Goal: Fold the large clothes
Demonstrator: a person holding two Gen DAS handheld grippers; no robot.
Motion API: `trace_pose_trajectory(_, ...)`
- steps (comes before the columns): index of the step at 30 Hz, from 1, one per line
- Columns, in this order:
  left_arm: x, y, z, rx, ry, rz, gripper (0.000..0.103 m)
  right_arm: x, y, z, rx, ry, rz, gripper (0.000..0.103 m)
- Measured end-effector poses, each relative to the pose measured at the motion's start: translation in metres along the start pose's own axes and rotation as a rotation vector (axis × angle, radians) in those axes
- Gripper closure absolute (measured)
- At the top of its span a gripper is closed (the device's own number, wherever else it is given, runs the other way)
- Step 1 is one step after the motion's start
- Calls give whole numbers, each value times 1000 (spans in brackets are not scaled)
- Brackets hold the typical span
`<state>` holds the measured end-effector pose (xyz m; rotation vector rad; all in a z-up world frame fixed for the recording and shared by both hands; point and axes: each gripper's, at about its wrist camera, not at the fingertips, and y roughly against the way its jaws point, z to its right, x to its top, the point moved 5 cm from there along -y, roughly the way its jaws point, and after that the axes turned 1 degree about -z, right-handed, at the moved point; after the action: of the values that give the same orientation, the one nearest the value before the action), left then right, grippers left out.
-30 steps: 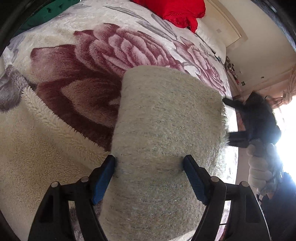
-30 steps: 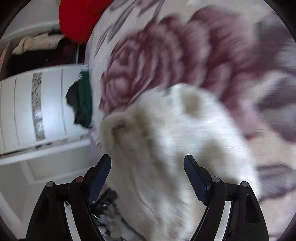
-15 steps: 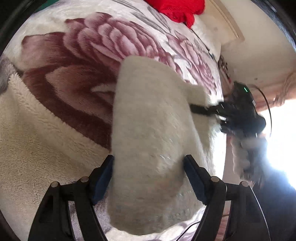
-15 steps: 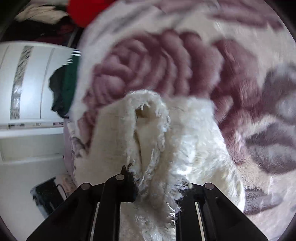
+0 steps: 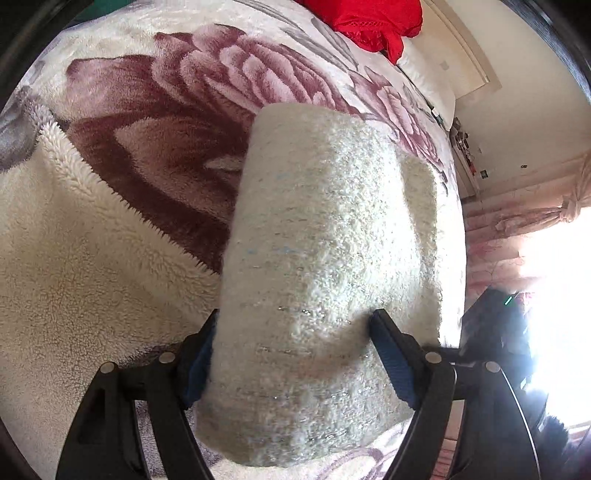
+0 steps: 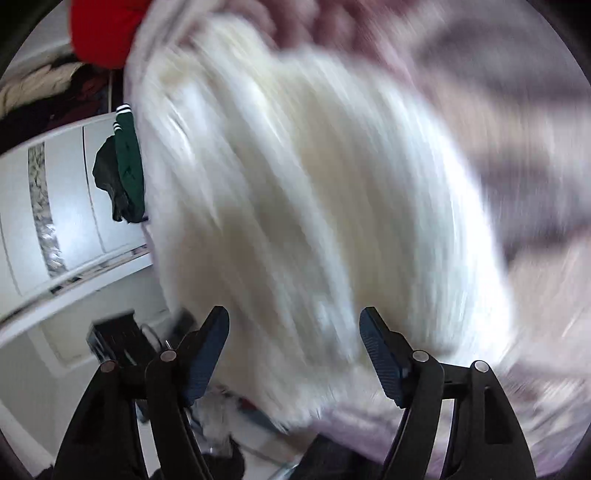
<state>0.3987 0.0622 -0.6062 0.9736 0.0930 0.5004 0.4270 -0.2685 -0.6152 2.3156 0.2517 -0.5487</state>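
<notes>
A fuzzy cream knit garment [image 5: 325, 266] lies folded in a thick bundle on the floral fleece blanket [image 5: 155, 122] covering the bed. My left gripper [image 5: 291, 354] is open, its blue-padded jaws standing either side of the bundle's near end. In the right wrist view the same garment [image 6: 295, 192] fills the middle, heavily blurred. My right gripper [image 6: 293, 339] is open over its near edge and holds nothing. The right gripper's body [image 5: 495, 332] shows dark at the bundle's right side in the left wrist view.
A red cloth [image 5: 369, 18] lies at the head of the bed. A white wardrobe [image 6: 55, 206] stands beside the bed, and a green and black garment [image 6: 125, 173] hangs off the bed's edge. Pink curtains [image 5: 535, 218] and a bright window are at the right.
My right gripper had shut on a fold of the cream garment, and has now opened and let it go while moving fast. The bundle has settled flatter between my left jaws.
</notes>
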Motion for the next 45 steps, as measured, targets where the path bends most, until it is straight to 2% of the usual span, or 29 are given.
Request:
trace_pose_trajectory(2,0,1,1,7,-1,-11,25,-10,-19,10,112,-63,-15,29)
trace_pose_trajectory(4,2,3,3,20,-20,-28,25,-15,-15,9,148,-66,74,63)
trace_pose_trajectory(5,3,8,4,21,-38,-31,25,-17,-8,6,131,-43,106,75)
trace_pose_trajectory(6,3,12,3,24,-46,-26,25,-20,5,1,122,0,168,80)
trace_pose_trajectory(7,4,17,2,24,-49,-23,25,-22,17,1,107,17,217,80)
trace_pose_trajectory(8,6,20,1,15,-42,-22,25,-22,23,6,85,24,237,80)
trace_pose_trajectory(10,9,22,-2,9,-31,-23,25,-19,17,21,49,13,219,80)
trace_pose_trajectory(13,14,21,-8,-15,-37,-40,27,-17,5,20,84,7,125,73)
trace_pose_trajectory(14,18,21,-11,-43,-32,-44,27,-19,9,14,92,23,94,66)
trace_pose_trajectory(15,21,22,-13,-69,-24,-47,27,-16,7,9,81,37,90,54)
trace_pose_trajectory(16,25,24,-15,-108,-10,-48,27,-15,18,6,59,61,112,49)
trace_pose_trajectory(18,33,24,-20,-159,14,-48,27,-13,44,5,61,99,172,28)
trace_pose_trajectory(20,42,18,-24,-211,41,-70,27,-7,70,14,64,112,233,15)
trace_pose_trajectory(21,46,11,-26,-222,45,-82,27,-2,82,23,60,114,263,12)
trace_pose_trajectory(23,54,-7,-26,-236,46,-122,27,10,94,45,56,109,278,12)
trace_pose_trajectory(25,57,-25,-25,-277,52,-176,24,27,95,63,87,103,248,12)
trace_pose_trajectory(26,59,-33,-24,-298,57,-194,15,36,88,68,103,101,232,11)
trace_pose_trajectory(27,62,-41,-25,-306,62,-207,12,45,80,73,111,103,211,9)
trace_pose_trajectory(29,68,-49,-25,-336,67,-226,11,70,56,71,26,118,203,6)
trace_pose_trajectory(30,70,-48,-25,-338,63,-228,11,76,55,74,16,128,204,6)
trace_pose_trajectory(32,71,-47,-22,-345,37,-232,11,81,63,77,72,123,221,6)
trace_pose_trajectory(34,71,-46,-22,-355,27,-221,11,84,66,80,174,131,212,2)
trace_pose_trajectory(37,71,-43,-20,-368,25,-180,14,81,45,88,320,98,124,0)
trace_pose_trajectory(40,69,-36,-16,-358,-4,-144,25,73,24,69,427,139,63,0)
trace_pose_trajectory(42,69,-34,-15,-358,-5,-138,27,67,12,55,434,164,48,0)
trace_pose_trajectory(44,70,-31,-12,-352,-15,-135,27,64,6,48,427,169,80,0)
trace_pose_trajectory(45,72,-32,-11,-347,-19,-134,27,62,4,48,422,160,95,5)
